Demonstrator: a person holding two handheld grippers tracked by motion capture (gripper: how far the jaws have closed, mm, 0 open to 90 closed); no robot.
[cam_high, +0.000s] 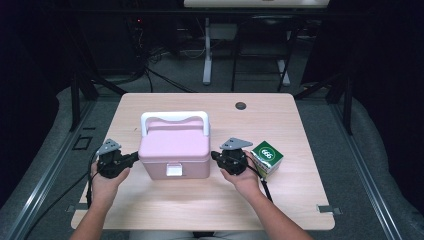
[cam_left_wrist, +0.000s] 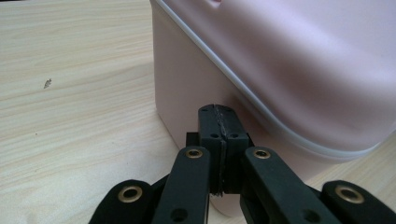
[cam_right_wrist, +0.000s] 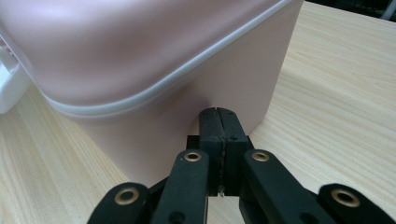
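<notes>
Pale wooden table (cam_high: 280, 200) lies bare in front of the pink box (cam_high: 174, 150), which sits mid-table. Left gripper (cam_high: 134, 158) and right gripper (cam_high: 214, 155), both clenched on nothing, press their tips against the box's opposite side walls. Right of the box, the high view adds a green carton (cam_high: 267, 158).

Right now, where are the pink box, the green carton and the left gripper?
pink box (cam_high: 172, 145), high view, middle of its lid.
green carton (cam_high: 267, 156), high view, its top face.
left gripper (cam_left_wrist: 219, 122), left gripper view, tips of the shut jaws.
</notes>
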